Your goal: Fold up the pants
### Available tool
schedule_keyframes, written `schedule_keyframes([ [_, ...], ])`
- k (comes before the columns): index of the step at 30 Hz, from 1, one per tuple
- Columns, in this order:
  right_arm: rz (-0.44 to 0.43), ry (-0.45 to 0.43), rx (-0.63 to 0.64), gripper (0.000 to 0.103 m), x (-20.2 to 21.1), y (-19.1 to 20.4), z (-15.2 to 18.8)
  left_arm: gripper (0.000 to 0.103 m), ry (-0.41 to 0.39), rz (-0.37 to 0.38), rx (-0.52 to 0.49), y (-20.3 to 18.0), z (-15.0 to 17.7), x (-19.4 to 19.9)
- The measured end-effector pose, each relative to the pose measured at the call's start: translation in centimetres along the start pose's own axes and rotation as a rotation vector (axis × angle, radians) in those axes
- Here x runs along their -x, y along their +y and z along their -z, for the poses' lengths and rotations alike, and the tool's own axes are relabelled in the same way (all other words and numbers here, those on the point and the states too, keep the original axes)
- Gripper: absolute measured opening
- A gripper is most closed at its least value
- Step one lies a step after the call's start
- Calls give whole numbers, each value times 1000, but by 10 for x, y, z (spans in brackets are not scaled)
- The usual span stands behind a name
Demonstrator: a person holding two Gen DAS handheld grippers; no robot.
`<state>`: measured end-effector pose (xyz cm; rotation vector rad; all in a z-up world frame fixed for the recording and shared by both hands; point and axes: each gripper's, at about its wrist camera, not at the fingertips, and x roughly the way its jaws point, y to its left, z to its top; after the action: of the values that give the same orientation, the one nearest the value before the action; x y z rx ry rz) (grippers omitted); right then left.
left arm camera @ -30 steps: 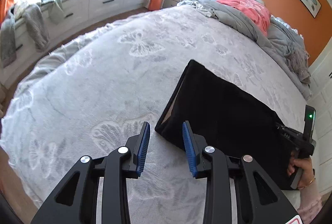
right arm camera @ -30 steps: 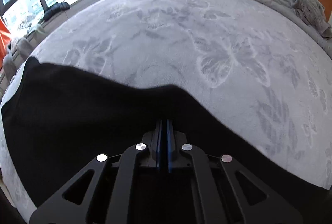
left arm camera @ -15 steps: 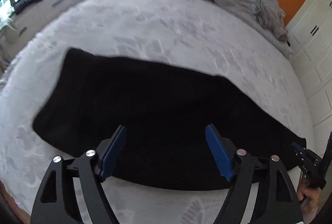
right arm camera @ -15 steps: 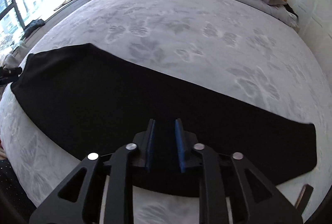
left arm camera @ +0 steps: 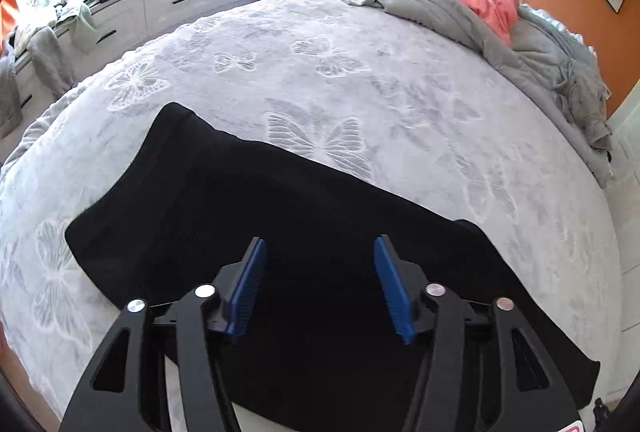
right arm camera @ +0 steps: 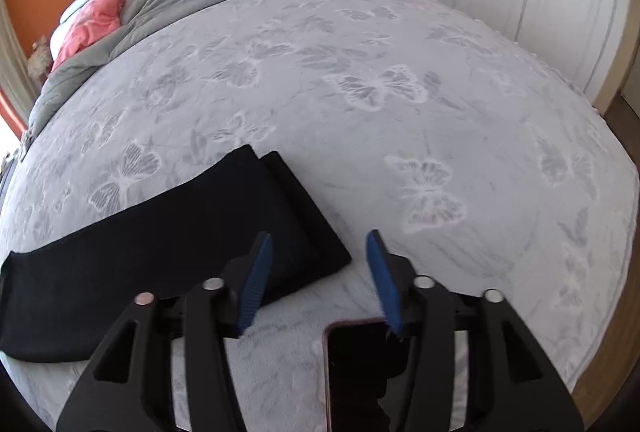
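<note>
Right wrist view: right gripper (right arm camera: 318,272), clamped on the long black fabric pants (right arm camera: 168,232) a second ago, now gapes empty beside their near-right end, left gripper (left arm camera: 318,286) likewise wide above them on the grey butterfly-patterned bedspread (right arm camera: 400,92), suggesting one lengthwise fold is laid.

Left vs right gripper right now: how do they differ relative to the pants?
The left gripper hovers over the middle of the black pants; the right gripper sits at their end, one finger beyond the edge. A phone lies below the right gripper only. Both are open and empty.
</note>
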<state>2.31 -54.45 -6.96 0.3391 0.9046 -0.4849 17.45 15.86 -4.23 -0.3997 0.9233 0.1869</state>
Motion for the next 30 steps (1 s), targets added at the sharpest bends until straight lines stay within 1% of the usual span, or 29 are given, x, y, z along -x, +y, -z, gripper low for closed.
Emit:
schedule_keyframes([
  [1,3,20,27,64,-7,2,0,59,-26,2,-19,-7,7,8],
  [3,-3,76,56,64,-27,5,1,62,-82,-30,-97,-29,24,20],
  [4,0,91,69,60,-36,7,2,66,-103,-39,-131,-37,31,24],
  [5,-3,83,81,46,-36,9,2,67,-119,-32,-165,-44,40,28],
  [6,-8,71,88,36,-32,9,0,69,-128,-21,-194,-51,44,30],
  [7,-27,50,81,17,-22,7,-6,71,-134,-11,-223,-57,49,31],
  [9,-55,-29,63,17,-1,0,-13,71,-139,-33,-278,-69,52,29],
  [10,-48,-48,85,18,-1,-3,-13,71,-144,-35,-304,-75,55,28],
  [11,-24,-21,100,27,-13,-5,-12,71,-150,-29,-320,-76,57,26],
  [12,18,39,111,27,-31,-8,-10,72,-157,-31,-328,-77,60,23],
  [13,25,58,113,30,-39,-13,-7,73,-155,-30,-325,-77,61,20],
  [14,14,29,94,39,-33,-17,-9,73,-140,-21,-320,-78,62,16],
  [15,25,-11,53,42,-20,-24,-13,73,-122,-18,-313,-78,63,12],
  [16,11,-44,21,53,-10,-29,-16,73,-101,-13,-312,-77,64,8],
  [17,-12,-59,4,67,-5,-31,-17,73,-94,-16,-320,-77,65,5],
  [18,-45,-55,-5,70,-4,-33,-18,73,-96,-32,-328,-76,66,3],
  [19,-60,-21,-9,73,-11,-33,-18,73,-103,-48,-338,-76,68,2],
  [21,-81,59,-22,73,-32,-30,-16,73,-97,-61,-352,-76,68,0],
  [22,-89,108,-28,73,-46,-28,-12,73,-91,-54,-355,-76,68,0],
  [23,-74,120,-25,76,-51,-23,-9,73,-94,-48,-359,-76,68,1],
  [25,-6,64,12,78,-43,-12,-2,74,-125,-55,-376,-77,70,8],
  [26,9,39,2,78,-36,-9,-1,75,-141,-54,-392,-77,70,11],
  [27,1,10,-17,78,-27,-8,-1,78,-153,-53,-404,-78,71,15],
  [28,-23,-11,-25,74,-17,-6,-1,81,-166,-44,-413,-77,71,19],
  [29,-35,-13,-12,65,-9,-3,-1,81,-179,-42,-418,-76,72,23],
  [30,-36,-7,6,64,-8,0,-2,81,-193,-47,-425,-75,73,26],
])
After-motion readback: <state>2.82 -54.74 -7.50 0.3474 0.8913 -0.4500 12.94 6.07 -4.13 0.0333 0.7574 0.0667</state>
